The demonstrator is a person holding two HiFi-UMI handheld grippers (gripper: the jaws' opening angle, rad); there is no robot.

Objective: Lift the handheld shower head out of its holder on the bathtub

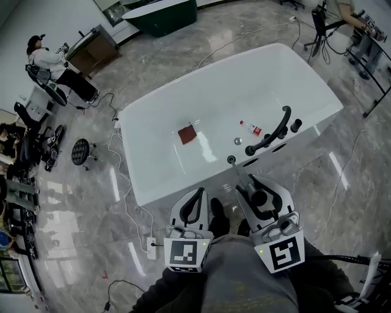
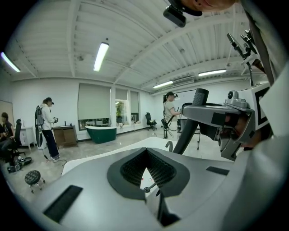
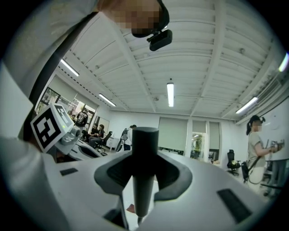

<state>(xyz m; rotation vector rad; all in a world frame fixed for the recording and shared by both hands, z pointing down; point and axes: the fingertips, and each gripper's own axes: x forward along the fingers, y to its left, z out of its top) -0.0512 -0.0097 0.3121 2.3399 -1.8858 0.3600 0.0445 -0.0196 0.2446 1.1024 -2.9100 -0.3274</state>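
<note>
The white bathtub (image 1: 153,177) lies ahead of me, with a curved black faucet (image 1: 273,131) on its near right rim. My right gripper (image 1: 255,191) hovers just short of that rim, shut on the black handheld shower head (image 1: 259,198). In the right gripper view the shower head (image 3: 143,171) stands upright between the pads and tapers downward. A thin grey stretch leads from it to a round black fitting (image 1: 231,160) on the rim. My left gripper (image 1: 200,194) is beside the right one. Its jaws are slightly apart with nothing between them.
A red-brown cloth (image 1: 187,134), a small red-and-white bottle (image 1: 250,128) and a drain (image 1: 237,141) lie in the tub. A black stool (image 1: 80,151) and cables sit on the floor at left. A seated person (image 1: 46,61) and a green tub (image 1: 162,15) are farther off.
</note>
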